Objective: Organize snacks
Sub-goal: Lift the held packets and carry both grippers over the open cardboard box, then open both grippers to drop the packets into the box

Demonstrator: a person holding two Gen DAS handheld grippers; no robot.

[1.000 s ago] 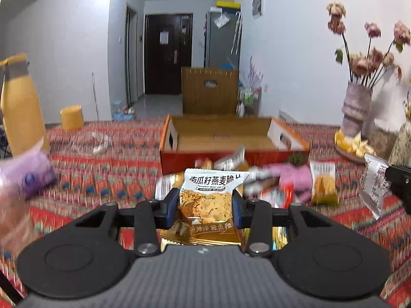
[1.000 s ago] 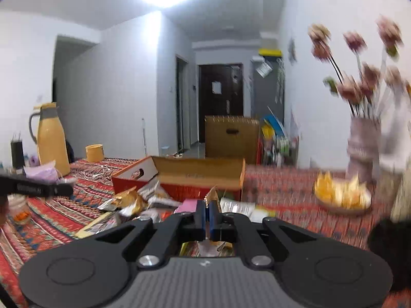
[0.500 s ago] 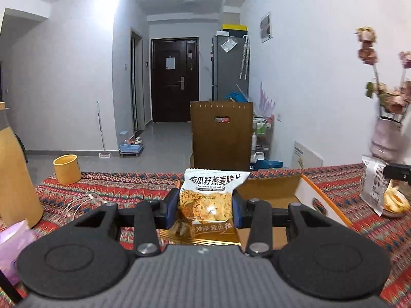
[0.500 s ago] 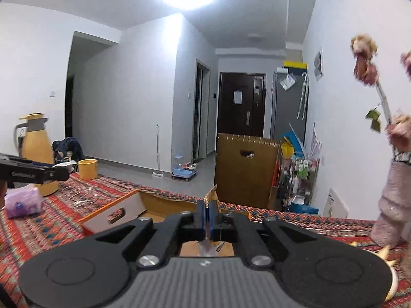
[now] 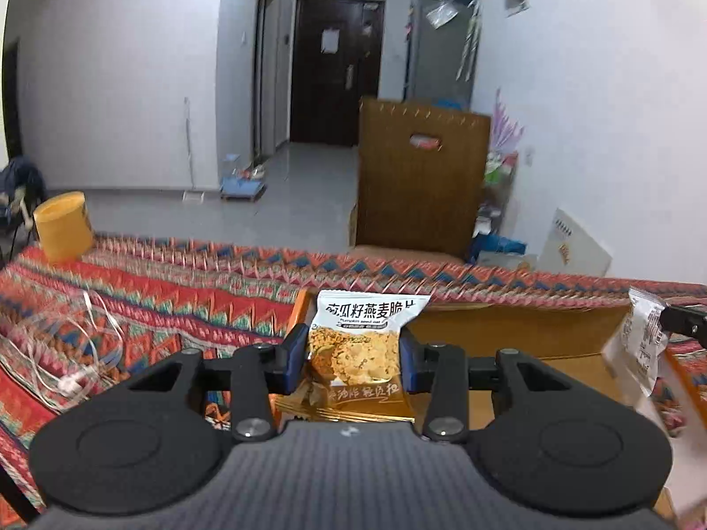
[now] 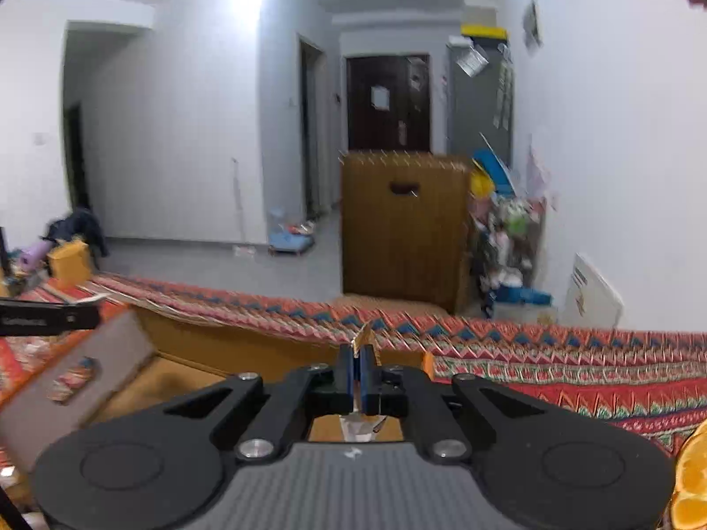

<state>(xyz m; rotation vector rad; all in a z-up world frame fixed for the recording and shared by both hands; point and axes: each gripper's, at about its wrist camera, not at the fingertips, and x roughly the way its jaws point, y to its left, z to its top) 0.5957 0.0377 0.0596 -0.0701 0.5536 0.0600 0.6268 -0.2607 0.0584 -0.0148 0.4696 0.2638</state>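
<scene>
Snack packets ride over the cardboard box (image 5: 521, 335), one in each gripper.

Our left gripper (image 5: 352, 364) pinches the oat-crisp packet (image 5: 358, 344) by its sides: light, crinkly, crushable. Our right gripper (image 6: 359, 377), nearly shut, nips what seems a thin wrapper (image 6: 365, 336) by its edge.

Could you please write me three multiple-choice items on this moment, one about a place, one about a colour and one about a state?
1. Where does the yellow cup stand?
A. inside the cardboard box
B. at the far left corner of the patterned tablecloth
C. on the floor by the door

2. What colour are the left gripper pads?
A. blue
B. red
C. white

3. How is the right gripper?
A. wide open, empty
B. out of view
C. shut on a thin snack packet

Answers: 1 B, it sits on the cloth's far edge; 2 A, blue pads press the oat crisp packet; 3 C, its pads pinch the wrapper's edge.
</scene>
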